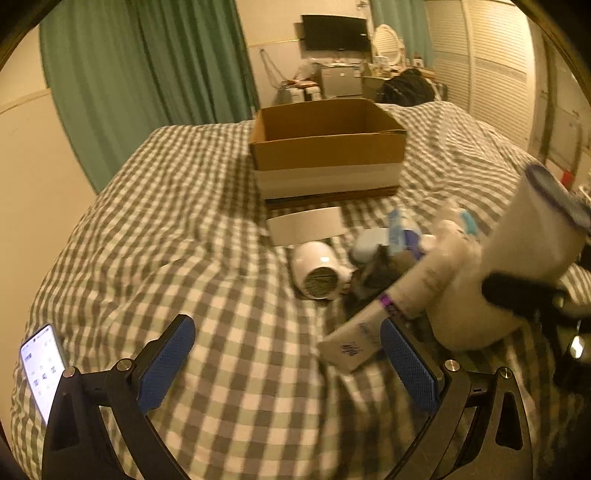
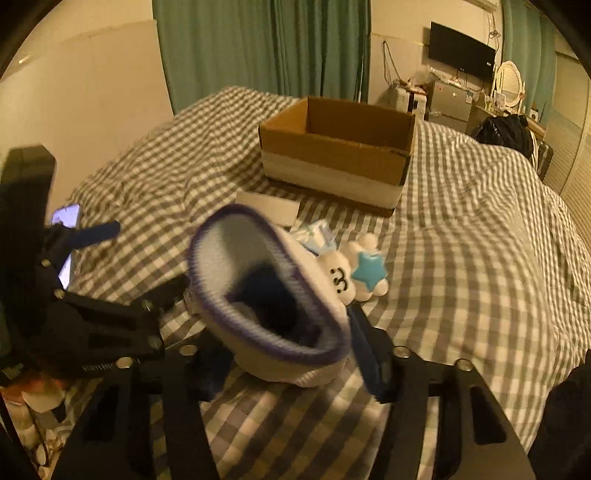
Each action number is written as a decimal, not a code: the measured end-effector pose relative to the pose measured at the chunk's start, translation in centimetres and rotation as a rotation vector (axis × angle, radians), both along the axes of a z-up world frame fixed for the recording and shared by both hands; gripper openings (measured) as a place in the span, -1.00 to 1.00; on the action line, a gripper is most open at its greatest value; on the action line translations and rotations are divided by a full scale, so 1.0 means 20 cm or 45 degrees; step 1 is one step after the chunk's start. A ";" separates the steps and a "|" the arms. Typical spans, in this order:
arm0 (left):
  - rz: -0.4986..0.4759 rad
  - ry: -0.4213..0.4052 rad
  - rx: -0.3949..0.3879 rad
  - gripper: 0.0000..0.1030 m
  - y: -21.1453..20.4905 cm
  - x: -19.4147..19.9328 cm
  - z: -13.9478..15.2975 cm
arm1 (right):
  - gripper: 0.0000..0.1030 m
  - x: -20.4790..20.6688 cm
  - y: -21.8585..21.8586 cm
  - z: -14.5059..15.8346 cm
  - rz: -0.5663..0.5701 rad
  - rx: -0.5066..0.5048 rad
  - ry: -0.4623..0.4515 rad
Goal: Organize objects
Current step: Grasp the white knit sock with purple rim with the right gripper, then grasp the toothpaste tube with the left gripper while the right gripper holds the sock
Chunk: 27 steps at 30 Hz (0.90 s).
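Observation:
My right gripper is shut on a white sock with a purple rim and holds it above the checked bed; the sock also shows in the left wrist view. My left gripper is open and empty, low over the bed, just left of a pile: a white tube, a white hair dryer, a grey cloth item, a blue-and-white packet and a white plush cloud with a blue star. An open cardboard box stands beyond the pile on the bed, also in the right wrist view.
A lit phone lies at the bed's left edge. A white flat card lies in front of the box. Green curtains, a wall, a desk with a TV and a dark bag are beyond the bed.

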<state>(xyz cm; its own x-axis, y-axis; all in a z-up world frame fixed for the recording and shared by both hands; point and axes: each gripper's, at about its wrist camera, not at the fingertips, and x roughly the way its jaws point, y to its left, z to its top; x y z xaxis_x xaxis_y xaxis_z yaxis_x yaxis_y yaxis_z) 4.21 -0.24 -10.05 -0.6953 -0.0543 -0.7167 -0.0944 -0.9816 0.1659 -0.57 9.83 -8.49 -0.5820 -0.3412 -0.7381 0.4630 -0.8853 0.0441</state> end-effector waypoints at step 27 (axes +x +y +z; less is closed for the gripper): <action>-0.224 -0.123 0.059 -0.83 0.21 -0.08 -0.03 | -0.11 -0.02 0.22 0.23 -0.150 -0.011 0.150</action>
